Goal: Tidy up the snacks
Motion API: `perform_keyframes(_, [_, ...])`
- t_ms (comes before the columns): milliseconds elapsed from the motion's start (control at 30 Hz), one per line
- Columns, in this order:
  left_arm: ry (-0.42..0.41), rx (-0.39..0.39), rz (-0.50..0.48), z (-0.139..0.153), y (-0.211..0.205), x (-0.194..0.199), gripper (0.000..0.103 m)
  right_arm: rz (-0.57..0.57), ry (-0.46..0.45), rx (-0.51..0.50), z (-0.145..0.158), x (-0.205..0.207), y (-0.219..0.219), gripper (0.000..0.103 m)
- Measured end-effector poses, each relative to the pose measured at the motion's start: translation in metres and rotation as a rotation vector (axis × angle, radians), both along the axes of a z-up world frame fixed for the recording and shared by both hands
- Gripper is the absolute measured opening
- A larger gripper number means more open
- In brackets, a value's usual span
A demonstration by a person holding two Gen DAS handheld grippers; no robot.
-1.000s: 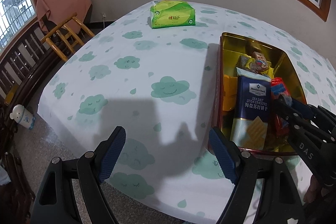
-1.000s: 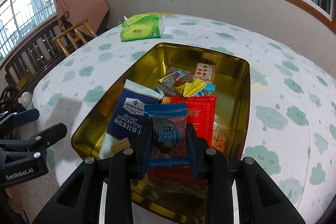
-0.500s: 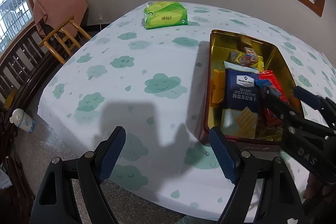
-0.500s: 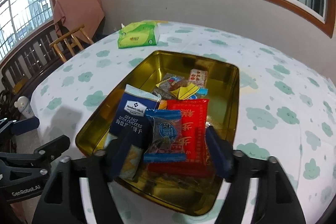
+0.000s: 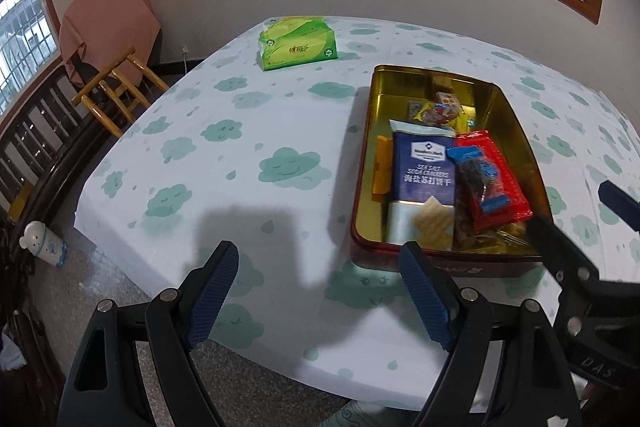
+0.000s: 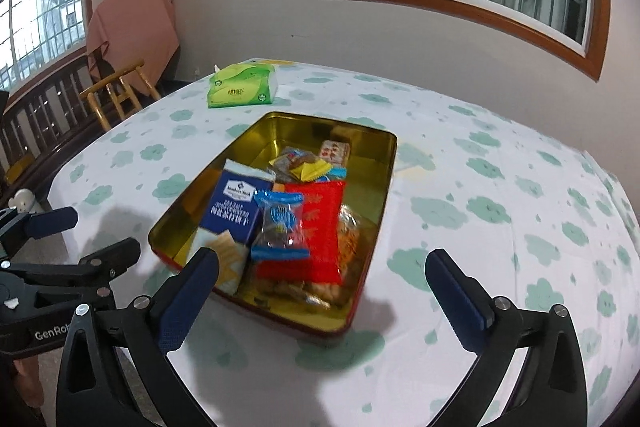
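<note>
A gold tin [image 5: 516,131] [image 6: 304,131] on the cloud-print tablecloth holds several snacks. Among them are a blue cracker pack [image 5: 428,171] [image 6: 236,207] and a red packet [image 5: 508,187] [image 6: 324,227]. A clear snack packet with blue ends [image 5: 476,175] [image 6: 280,227] lies loose across those two. My right gripper [image 6: 322,259] [image 5: 572,207] hangs above the tin's near end, its jaws opening wide with nothing between the pads. Left of the tin, my left gripper [image 5: 318,255] [image 6: 100,233] is open and empty over the table's near edge.
A green tissue pack [image 5: 298,43] [image 6: 242,91] sits at the far side of the table. Off the left edge stand a wooden chair [image 5: 116,91] draped in pink cloth, a dark wooden bench and a white bottle [image 5: 42,243] on the floor.
My right gripper was shut on the blue-ended snack packet; it has let go, opened wide and drawn back and up. The packet now rests in the tin. My left gripper also drew back.
</note>
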State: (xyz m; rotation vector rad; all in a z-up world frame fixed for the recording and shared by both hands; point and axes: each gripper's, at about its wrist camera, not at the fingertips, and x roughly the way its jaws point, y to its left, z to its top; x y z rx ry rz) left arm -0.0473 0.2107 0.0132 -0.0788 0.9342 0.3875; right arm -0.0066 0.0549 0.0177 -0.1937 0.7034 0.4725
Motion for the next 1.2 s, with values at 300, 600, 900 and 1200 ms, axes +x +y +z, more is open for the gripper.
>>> perform_keyframes(300, [0.006, 0.016, -0.001, 0.001, -0.007, -0.003, 0.08, 0.011, 0.028, 0.004, -0.011, -0.013, -0.01, 0.102])
perform_keyframes(600, [0.012, 0.035, -0.016, 0.005, -0.017, -0.001, 0.082, 0.002, 0.038, 0.016, -0.013, -0.013, -0.017, 0.102])
perform_keyframes(900, [0.021, 0.034, -0.012, 0.004, -0.016, 0.001, 0.082, 0.003, 0.046, 0.01, -0.017, -0.011, -0.018, 0.103])
perform_keyframes(1200, [0.025, 0.029, -0.008, 0.001, -0.015, 0.0, 0.082, 0.004, 0.064, 0.003, -0.023, -0.01, -0.017, 0.103])
